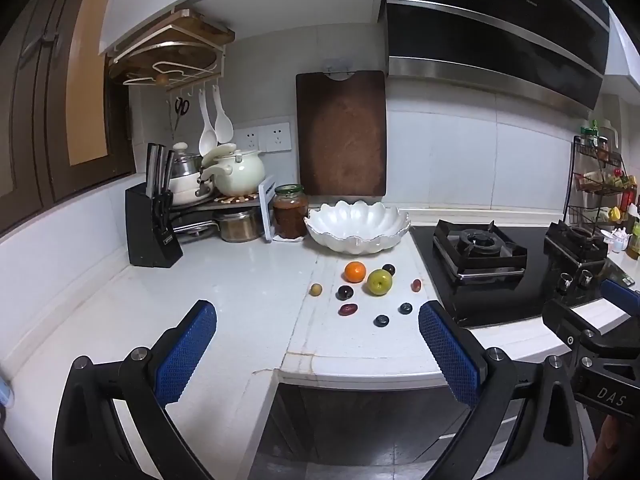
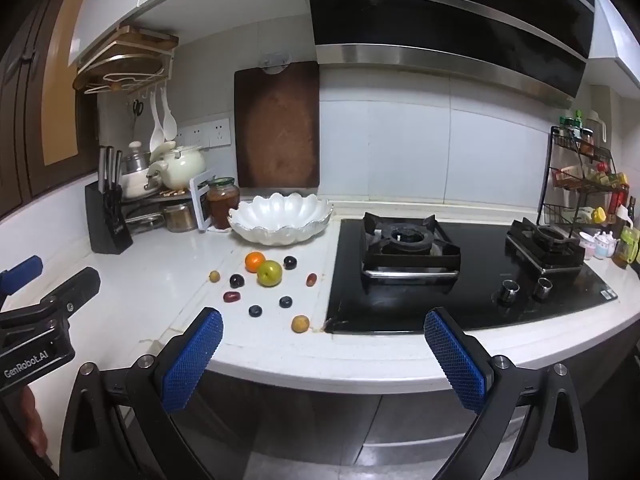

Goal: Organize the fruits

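Fruits (image 2: 269,273) lie loose near the counter's (image 2: 280,352) front edge; both grippers (image 1: 318,350) (image 2: 323,354) spread, empty; a clumsy nudge probably rolls the small ones off.

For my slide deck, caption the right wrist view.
Both tools open, fruits scattered on the counter before an empty white bowl, stove at right.

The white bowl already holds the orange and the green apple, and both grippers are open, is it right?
Not quite. The white bowl holds nothing; the orange and the green apple lie on the counter in front of it, as the right wrist view shows. Both grippers are open.
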`<state>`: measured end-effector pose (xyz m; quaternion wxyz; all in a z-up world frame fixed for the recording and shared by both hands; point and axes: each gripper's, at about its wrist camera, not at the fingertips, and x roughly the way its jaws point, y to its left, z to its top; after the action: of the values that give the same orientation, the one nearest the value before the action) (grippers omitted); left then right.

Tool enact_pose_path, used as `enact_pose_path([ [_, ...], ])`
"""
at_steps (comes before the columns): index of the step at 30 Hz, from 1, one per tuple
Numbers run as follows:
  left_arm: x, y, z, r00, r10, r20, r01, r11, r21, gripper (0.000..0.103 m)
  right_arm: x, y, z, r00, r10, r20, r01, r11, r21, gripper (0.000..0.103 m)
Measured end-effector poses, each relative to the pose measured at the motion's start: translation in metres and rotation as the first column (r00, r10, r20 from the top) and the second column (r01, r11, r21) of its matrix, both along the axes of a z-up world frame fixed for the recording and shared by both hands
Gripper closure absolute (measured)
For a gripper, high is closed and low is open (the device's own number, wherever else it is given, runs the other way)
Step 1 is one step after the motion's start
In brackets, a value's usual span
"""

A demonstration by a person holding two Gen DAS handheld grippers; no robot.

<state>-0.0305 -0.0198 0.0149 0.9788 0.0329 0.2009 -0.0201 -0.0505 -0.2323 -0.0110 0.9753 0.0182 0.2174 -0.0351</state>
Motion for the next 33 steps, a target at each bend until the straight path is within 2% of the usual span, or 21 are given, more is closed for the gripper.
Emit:
enact_pose_path([
  [12, 0.0015, 0.0082, -0.0022, 1.0, 0.005, -0.007, -0.006, 0.999, -0.042, 0.0, -0.0034, 0.0011, 0.0008, 1.0, 0.014, 0.019, -0.013, 1.0, -0.017, 0.001],
  [33, 0.0009, 0.0046, -0.0033, 1.0, 0.004, -0.001, -0.004, 0.999, -0.035, 0.0, -0.0053, 0.0001, 0.0035, 1.0, 0.009, 0.025, -0.009, 1.0, -0.016, 0.001],
])
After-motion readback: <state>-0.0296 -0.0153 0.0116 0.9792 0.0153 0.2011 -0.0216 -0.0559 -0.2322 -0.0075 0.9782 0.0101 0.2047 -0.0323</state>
